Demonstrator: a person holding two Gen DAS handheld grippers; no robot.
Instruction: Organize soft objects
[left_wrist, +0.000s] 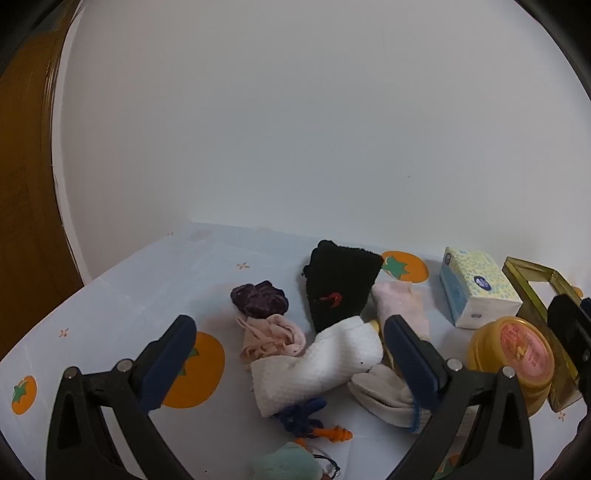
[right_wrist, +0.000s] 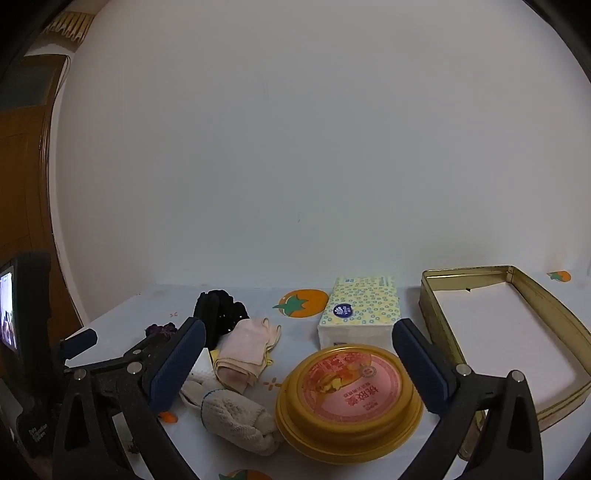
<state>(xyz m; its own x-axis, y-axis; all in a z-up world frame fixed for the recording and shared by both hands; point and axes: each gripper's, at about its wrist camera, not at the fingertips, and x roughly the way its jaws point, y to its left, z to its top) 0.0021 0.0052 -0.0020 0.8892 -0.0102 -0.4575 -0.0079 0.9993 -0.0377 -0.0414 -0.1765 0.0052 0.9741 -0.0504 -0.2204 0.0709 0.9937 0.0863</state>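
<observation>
Soft items lie in a pile on the table: a white waffle cloth (left_wrist: 317, 363), a black knit piece (left_wrist: 341, 282), a purple scrunchie (left_wrist: 258, 297), a pink scrunchie (left_wrist: 271, 336), a pale pink cloth (left_wrist: 400, 306) (right_wrist: 245, 350), and a rolled grey glove (left_wrist: 384, 397) (right_wrist: 236, 415). My left gripper (left_wrist: 290, 339) is open, hovering over the white cloth. My right gripper (right_wrist: 299, 345) is open, above the round gold tin (right_wrist: 349, 398). An open rectangular gold tin (right_wrist: 436, 325) stands at the right.
A tissue pack (left_wrist: 476, 286) (right_wrist: 360, 312) stands behind the round tin (left_wrist: 513, 363). Orange earplugs on a blue cord (left_wrist: 332, 434) and a mint green soft item (left_wrist: 286, 463) lie near the front. The white wall bounds the table behind.
</observation>
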